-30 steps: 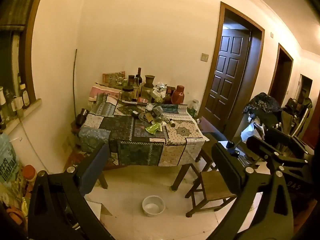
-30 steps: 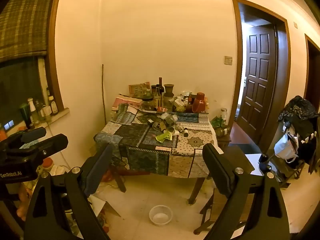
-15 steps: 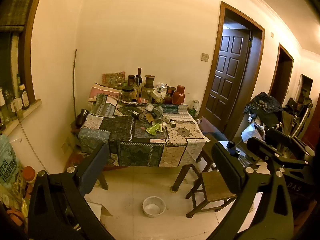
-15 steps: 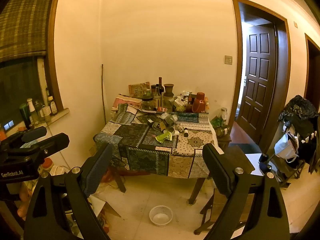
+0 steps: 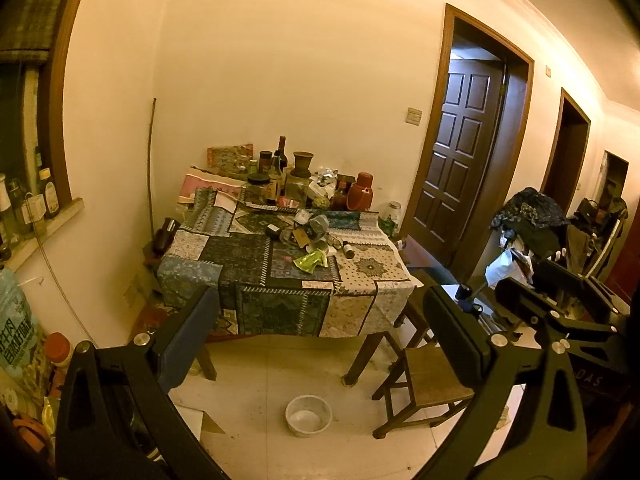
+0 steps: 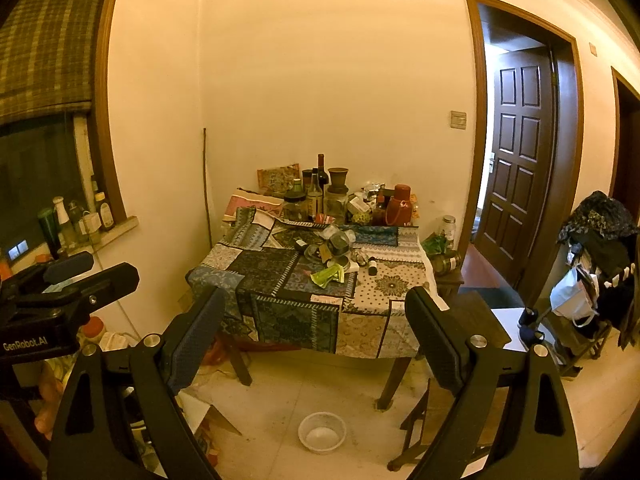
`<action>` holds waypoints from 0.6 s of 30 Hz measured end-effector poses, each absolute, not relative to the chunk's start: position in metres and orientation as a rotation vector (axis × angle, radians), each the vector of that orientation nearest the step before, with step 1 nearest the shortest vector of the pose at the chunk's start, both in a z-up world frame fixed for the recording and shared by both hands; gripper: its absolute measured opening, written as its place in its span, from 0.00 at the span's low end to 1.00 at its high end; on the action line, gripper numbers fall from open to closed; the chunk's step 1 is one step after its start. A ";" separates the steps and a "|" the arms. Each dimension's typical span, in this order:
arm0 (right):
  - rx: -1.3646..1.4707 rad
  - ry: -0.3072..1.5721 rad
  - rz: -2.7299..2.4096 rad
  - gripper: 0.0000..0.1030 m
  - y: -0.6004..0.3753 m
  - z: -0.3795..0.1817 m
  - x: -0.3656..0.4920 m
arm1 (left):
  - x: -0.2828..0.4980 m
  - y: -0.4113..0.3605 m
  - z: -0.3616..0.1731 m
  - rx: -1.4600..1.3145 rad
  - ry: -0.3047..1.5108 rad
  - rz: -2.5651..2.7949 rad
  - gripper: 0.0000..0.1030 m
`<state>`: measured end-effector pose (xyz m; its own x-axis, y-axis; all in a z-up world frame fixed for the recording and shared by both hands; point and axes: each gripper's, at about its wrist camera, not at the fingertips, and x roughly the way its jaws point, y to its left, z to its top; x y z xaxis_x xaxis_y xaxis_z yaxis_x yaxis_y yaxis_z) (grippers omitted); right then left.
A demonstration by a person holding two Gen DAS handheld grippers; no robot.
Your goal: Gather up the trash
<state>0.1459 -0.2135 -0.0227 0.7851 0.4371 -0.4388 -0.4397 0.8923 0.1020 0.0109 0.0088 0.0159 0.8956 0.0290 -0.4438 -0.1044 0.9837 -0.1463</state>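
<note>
1. The left gripper (image 5: 320,332) is held up in mid-air, well back from the table (image 5: 360,356); its 2 fingers (image 5: 192,336) are spread wide with nothing between them.
2. The right gripper (image 6: 316,328) is likewise raised and far from the table (image 6: 394,380), fingers (image 6: 436,340) wide apart and holding nothing.
3. In the left view the right gripper shows at the right edge; in the right view the left gripper shows at the left edge, marked "GenRobot.AI".
4. The trash sits on the patchwork cloth (image 5: 248,264): a crumpled green wrapper (image 5: 310,259) near the table's middle, towards the front, with a heap of small scraps (image 5: 312,232) just behind it. What each scrap is cannot be told at this distance.
5. The right view shows the same wrapper (image 6: 329,275) in front of the scraps (image 6: 336,242).
6. Bottles, jars and a red flask (image 5: 361,192) crowd the table's back edge against the wall.
7. A white bowl (image 5: 308,416) stands on the floor in front of the table.
8. A wooden stool (image 5: 428,376) stands by the table's right front leg.
9. A dark panelled door (image 6: 516,176) stands open at the right.
</note>
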 end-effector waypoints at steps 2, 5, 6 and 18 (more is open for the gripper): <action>-0.006 0.473 0.474 0.87 -0.212 -0.023 0.147 | 0.013 0.009 0.015 -0.170 0.457 0.071 1.00; -0.006 0.477 0.475 0.87 -0.210 -0.025 0.150 | 0.013 0.010 0.014 -0.169 0.457 0.071 1.00; -0.006 0.477 0.475 0.87 -0.210 -0.025 0.150 | 0.014 0.010 0.011 -0.170 0.458 0.072 1.00; -0.003 0.481 0.475 0.87 -0.209 -0.027 0.151 | 0.016 0.011 0.006 -0.164 0.457 0.075 1.00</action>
